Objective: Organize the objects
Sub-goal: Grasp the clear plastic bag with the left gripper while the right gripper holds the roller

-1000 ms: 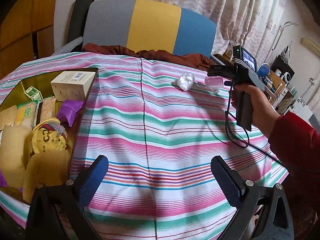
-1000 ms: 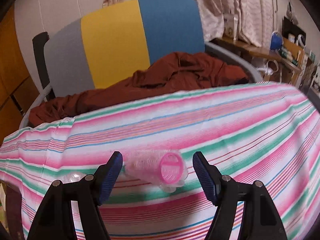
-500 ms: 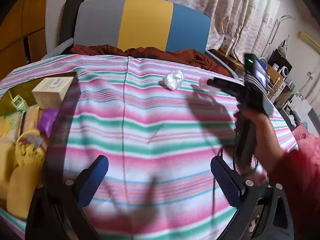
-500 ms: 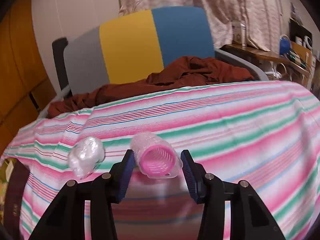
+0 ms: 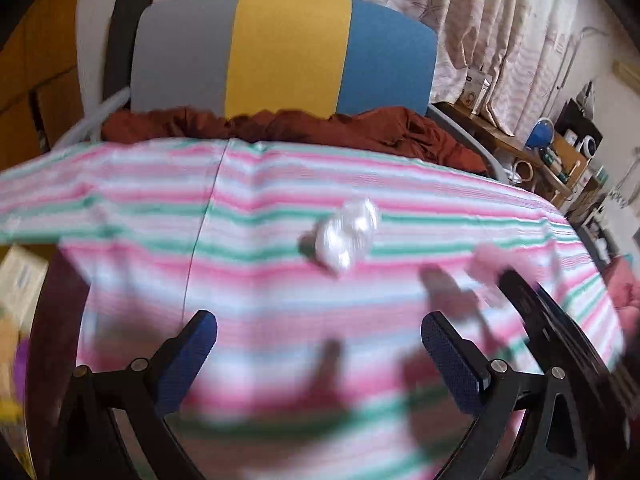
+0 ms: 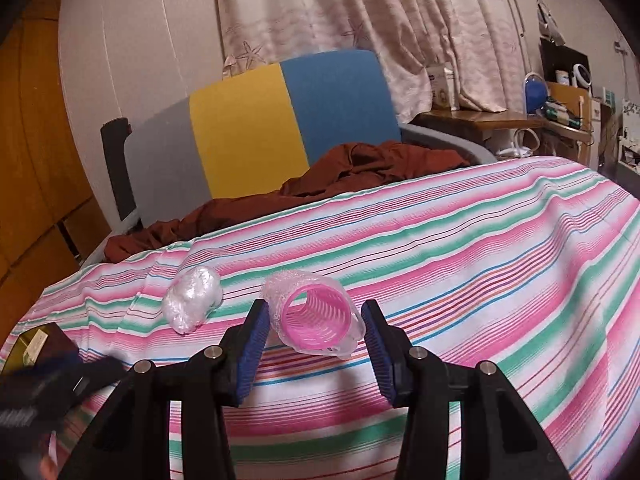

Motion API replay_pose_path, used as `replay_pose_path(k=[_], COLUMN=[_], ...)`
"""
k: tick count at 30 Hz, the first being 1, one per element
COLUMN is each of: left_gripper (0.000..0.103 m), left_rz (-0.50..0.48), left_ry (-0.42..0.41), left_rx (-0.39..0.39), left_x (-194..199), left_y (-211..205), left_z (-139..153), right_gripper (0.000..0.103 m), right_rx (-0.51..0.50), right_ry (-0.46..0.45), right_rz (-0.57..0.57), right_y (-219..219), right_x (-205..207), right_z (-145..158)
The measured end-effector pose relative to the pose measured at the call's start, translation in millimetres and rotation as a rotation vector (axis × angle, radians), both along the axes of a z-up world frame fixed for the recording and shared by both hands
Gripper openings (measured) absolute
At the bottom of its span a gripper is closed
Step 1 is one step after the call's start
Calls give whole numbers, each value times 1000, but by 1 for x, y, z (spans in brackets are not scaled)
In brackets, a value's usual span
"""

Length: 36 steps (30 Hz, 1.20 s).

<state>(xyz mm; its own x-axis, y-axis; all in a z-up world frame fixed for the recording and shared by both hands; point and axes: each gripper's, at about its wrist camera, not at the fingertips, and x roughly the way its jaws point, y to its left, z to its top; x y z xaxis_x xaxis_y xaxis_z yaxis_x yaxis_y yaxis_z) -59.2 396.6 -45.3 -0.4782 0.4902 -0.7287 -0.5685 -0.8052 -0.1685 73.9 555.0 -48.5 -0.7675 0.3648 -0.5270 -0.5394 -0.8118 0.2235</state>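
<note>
A pink hair roller in clear wrap (image 6: 314, 316) sits between the blue pads of my right gripper (image 6: 316, 340), which is shut on it and holds it above the striped tablecloth (image 6: 480, 264). A clear crumpled plastic bundle (image 6: 194, 298) lies on the cloth to its left; it also shows in the left wrist view (image 5: 346, 236), ahead of my left gripper (image 5: 318, 356), which is open and empty. The left view is blurred by motion. The right gripper's black body (image 5: 560, 328) and a blur of the roller (image 5: 490, 262) show at its right.
A grey, yellow and blue chair back (image 5: 280, 48) with a rust-red cloth (image 5: 320, 124) stands behind the table. A tray edge with a box (image 5: 20, 280) is at the far left. Cluttered shelves (image 6: 560, 108) stand at the right.
My right gripper closed on the pink roller and lifted it off the cloth. My left gripper moved forward and right toward the clear bundle, so the tray slid out of view.
</note>
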Motion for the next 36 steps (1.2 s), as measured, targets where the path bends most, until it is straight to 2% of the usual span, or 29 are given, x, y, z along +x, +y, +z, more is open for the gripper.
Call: replay_pose_path(k=[4, 7, 9, 10, 12, 14, 15, 17, 19, 22, 27, 32, 36], left_gripper=[103, 98, 86, 77, 72, 61, 60, 48, 44, 40, 38, 38, 38], left_rz=[-30, -56, -70, -71, -84, -97, -92, -82, -92, -118, -145, -214, -238], left_ry=[84, 152, 159, 152, 118, 85, 84, 101, 128, 187, 285, 423, 438], left_rx=[-70, -111, -117, -129, -151, -132, -122, -113, -127, -159, -148, -133, -76], left_x=[-22, -31, -37, -40, -46, -51, -51, -49, -42, -28, 4, 57, 80], left_y=[36, 58, 66, 69, 75, 73, 72, 68, 65, 59, 43, 29, 12], left_z=[-7, -16, -22, -26, -34, -39, -40, -39, -40, -41, -32, -22, -14], right_gripper=[48, 48, 48, 48, 48, 48, 48, 48, 48, 48, 48, 48, 48], right_rx=[-1, -24, -46, -56, -77, -88, -92, -91, -82, -58, -11, 19, 22], right_ry=[8, 10, 13, 15, 17, 17, 15, 12, 10, 4, -2, -13, -16], right_rz=[-21, -47, -57, -58, -61, -65, -67, -67, -65, -60, -45, -27, -24], right_y=[2, 7, 12, 13, 17, 18, 18, 18, 16, 12, 4, -11, -23], right_x=[3, 6, 7, 8, 9, 10, 10, 9, 8, 7, 4, 6, 13], right_z=[-1, -4, -6, -8, -11, -12, -13, -13, -12, -11, -6, -2, -2])
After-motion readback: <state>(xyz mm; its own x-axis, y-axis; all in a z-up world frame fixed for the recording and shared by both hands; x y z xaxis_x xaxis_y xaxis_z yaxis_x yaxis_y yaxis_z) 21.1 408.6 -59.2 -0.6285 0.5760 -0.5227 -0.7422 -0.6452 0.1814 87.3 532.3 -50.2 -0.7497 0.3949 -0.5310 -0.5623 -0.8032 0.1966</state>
